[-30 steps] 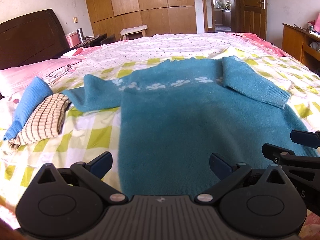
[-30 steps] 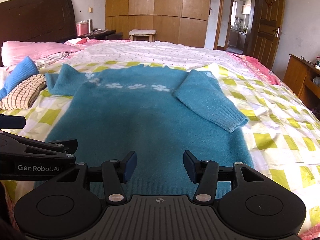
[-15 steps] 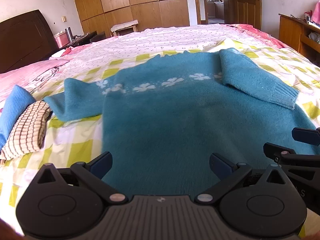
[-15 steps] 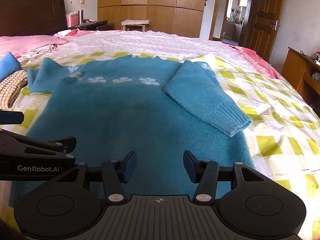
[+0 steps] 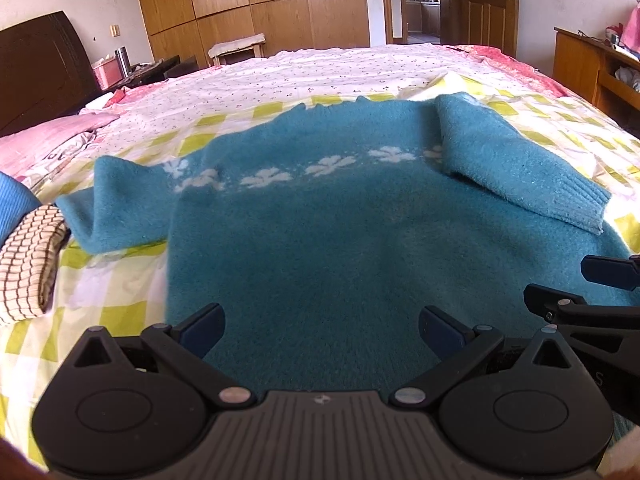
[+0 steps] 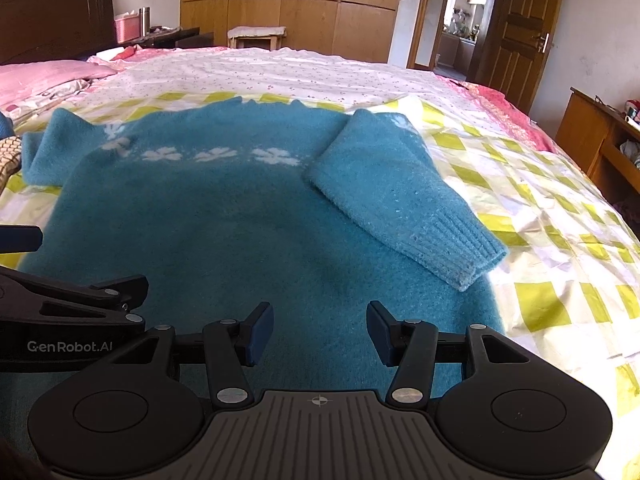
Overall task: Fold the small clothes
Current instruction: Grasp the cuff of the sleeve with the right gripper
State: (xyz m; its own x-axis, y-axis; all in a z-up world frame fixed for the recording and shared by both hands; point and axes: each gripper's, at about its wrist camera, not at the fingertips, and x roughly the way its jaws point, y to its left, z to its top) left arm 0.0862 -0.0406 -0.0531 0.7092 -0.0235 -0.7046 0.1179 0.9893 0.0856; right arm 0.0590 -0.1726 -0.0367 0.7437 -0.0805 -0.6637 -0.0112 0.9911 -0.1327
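Note:
A teal knitted sweater with a row of white flowers lies flat on the checked bedsheet. Its right sleeve is folded in over the body; its left sleeve is bent beside the body. My left gripper hovers open over the sweater's lower left part, nothing between its fingers. My right gripper hovers open over the lower right part, also holding nothing. Each gripper shows at the edge of the other's view.
A folded striped cloth and a blue garment lie left of the sweater. Pink pillows and a dark headboard are further left. A wooden cabinet stands right of the bed, wardrobes behind.
Both grippers have moved forward and a little down over the sweater, so it fills more of each view. Their jaws stayed open at the same width.

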